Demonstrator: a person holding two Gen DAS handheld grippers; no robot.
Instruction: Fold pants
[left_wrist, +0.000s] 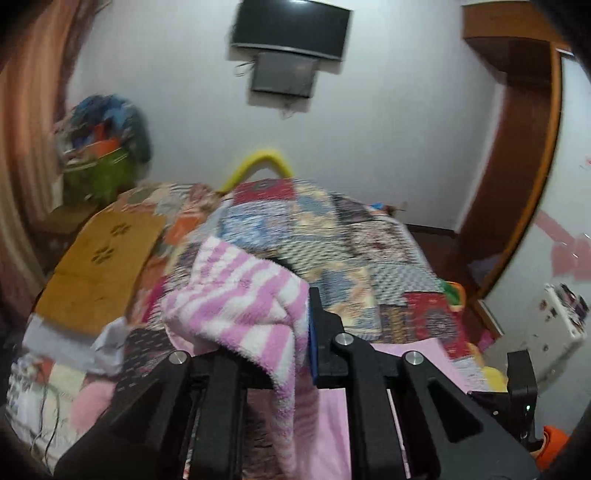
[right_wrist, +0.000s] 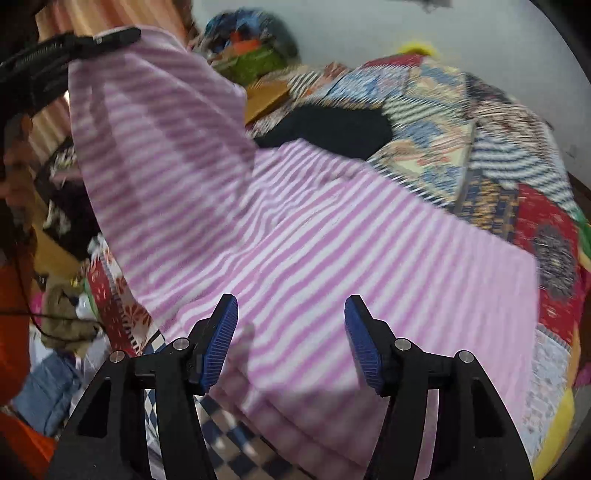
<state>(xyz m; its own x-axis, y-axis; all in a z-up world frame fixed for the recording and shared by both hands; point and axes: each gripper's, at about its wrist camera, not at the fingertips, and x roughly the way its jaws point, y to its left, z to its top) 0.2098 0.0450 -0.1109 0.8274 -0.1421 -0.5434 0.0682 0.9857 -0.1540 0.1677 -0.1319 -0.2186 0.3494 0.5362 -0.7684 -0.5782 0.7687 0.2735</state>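
Right wrist view: left tool (right_wrist: 110, 37) clamps the striped pants (right_wrist: 332, 258), lifting one end off the bed (right_wrist: 480, 122), apparently to fold it over, while right tool (right_wrist: 291, 332) hovers with fingers apart.

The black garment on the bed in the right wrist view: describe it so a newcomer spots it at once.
Start at the patchwork quilt covering the bed. Just beyond the far edge of the pink-and-white striped pants lies the black garment, the only plain dark cloth among the striped and patterned fabrics.
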